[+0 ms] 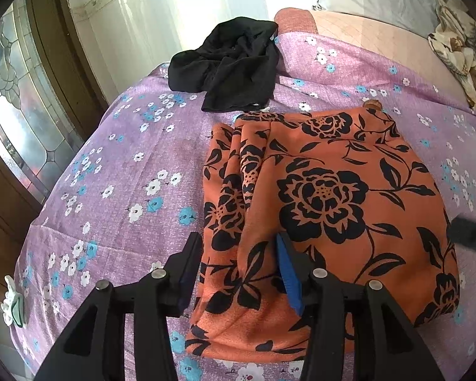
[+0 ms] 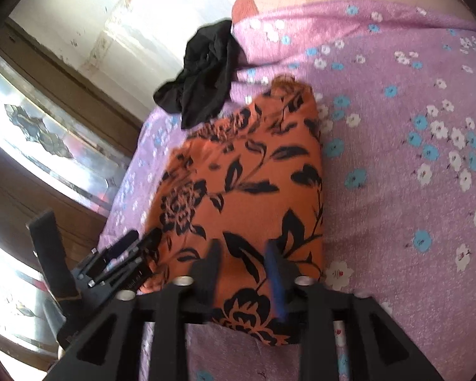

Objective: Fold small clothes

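Observation:
An orange garment with black flowers (image 1: 327, 197) lies folded into a rough rectangle on the purple flowered bedsheet (image 1: 127, 165). My left gripper (image 1: 238, 254) is open, its jaws astride the garment's near left edge. In the right wrist view the same garment (image 2: 247, 177) lies lengthwise ahead, and my right gripper (image 2: 242, 254) is open over its near end. The left gripper (image 2: 123, 254) shows at that view's left. A crumpled black garment (image 1: 228, 63) lies beyond the orange one, near the bed's far edge; it also shows in the right wrist view (image 2: 206, 73).
A wooden door with patterned glass (image 1: 19, 120) stands left of the bed. A white wall (image 1: 161, 9) is behind it. A cream patterned cloth (image 1: 460, 60) lies at the far right. A white and green clip (image 1: 14, 304) sits at the sheet's left edge.

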Tool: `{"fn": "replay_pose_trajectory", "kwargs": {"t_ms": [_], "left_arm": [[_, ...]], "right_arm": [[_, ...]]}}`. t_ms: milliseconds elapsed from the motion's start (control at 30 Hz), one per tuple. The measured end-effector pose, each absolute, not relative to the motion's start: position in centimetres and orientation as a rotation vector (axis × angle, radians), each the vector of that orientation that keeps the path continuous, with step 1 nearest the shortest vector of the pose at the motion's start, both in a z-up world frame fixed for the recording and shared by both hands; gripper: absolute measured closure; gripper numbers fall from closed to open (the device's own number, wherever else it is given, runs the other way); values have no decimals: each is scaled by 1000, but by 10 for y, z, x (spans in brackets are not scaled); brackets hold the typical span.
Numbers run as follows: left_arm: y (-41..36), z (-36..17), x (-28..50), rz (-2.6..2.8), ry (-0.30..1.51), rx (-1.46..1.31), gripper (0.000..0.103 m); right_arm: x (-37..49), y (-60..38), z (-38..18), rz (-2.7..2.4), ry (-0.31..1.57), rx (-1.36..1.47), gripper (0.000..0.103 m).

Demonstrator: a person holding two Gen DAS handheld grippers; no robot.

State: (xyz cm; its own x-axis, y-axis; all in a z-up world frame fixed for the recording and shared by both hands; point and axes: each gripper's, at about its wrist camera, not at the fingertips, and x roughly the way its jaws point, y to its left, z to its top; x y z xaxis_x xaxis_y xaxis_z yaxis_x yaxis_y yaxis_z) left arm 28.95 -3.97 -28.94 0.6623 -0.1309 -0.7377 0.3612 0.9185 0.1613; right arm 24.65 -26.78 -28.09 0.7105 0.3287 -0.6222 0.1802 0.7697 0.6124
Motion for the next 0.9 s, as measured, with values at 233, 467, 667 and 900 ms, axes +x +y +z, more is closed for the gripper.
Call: {"fn": "replay_pose_trajectory", "kwargs": {"t_ms": [233, 467, 667, 900], "left_arm": [[-35, -282, 288, -286, 782, 293, 51], [-33, -277, 288, -279, 770, 280, 51], [-30, -265, 283, -267, 720, 264, 35], [-23, -267, 291, -254, 728, 276, 24]], "right_arm": [[236, -286, -268, 45, 688, 743, 25], [232, -282, -255, 0, 644, 665, 25], [231, -259, -244, -71, 652, 482, 25], [235, -270, -258, -49, 694, 567, 25]]}}
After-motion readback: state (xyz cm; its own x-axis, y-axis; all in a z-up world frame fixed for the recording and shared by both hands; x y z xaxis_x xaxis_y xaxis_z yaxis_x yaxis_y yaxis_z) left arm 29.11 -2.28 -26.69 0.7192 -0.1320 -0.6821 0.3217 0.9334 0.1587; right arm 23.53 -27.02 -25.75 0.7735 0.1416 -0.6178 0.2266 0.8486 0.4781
